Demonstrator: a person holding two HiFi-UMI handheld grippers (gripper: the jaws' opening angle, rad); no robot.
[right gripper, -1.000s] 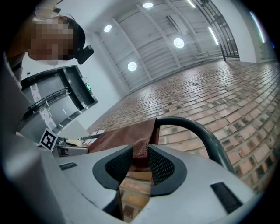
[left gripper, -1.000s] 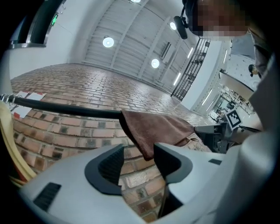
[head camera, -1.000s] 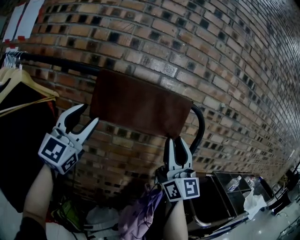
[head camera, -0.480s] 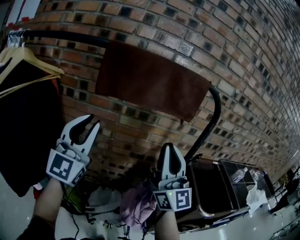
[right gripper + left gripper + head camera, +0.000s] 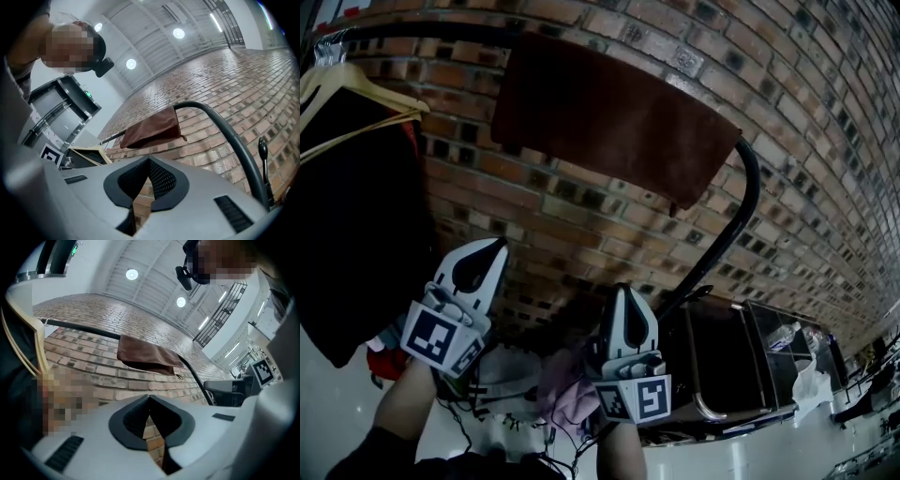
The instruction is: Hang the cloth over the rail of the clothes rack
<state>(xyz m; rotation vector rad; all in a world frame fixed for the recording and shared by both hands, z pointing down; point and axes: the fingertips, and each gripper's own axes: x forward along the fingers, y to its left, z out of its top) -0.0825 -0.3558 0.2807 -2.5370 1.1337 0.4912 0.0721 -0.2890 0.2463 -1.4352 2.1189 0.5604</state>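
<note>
Head view: the brown cloth is already draped over the black rail, its long side running along the bar, hanging flat in front of the brick wall. Both grippers sit well below it, the left gripper under its left end and the right gripper under its middle, neither clearly closer. Left gripper view: the jaws have just snapped together with nothing between them, and the cloth is up ahead, well apart. Right gripper view: jaws pinched tip to tip, empty too, with the cloth above, right beside the rail's bend. Looks like the hanging is done, so probably no reaching back up.
</note>
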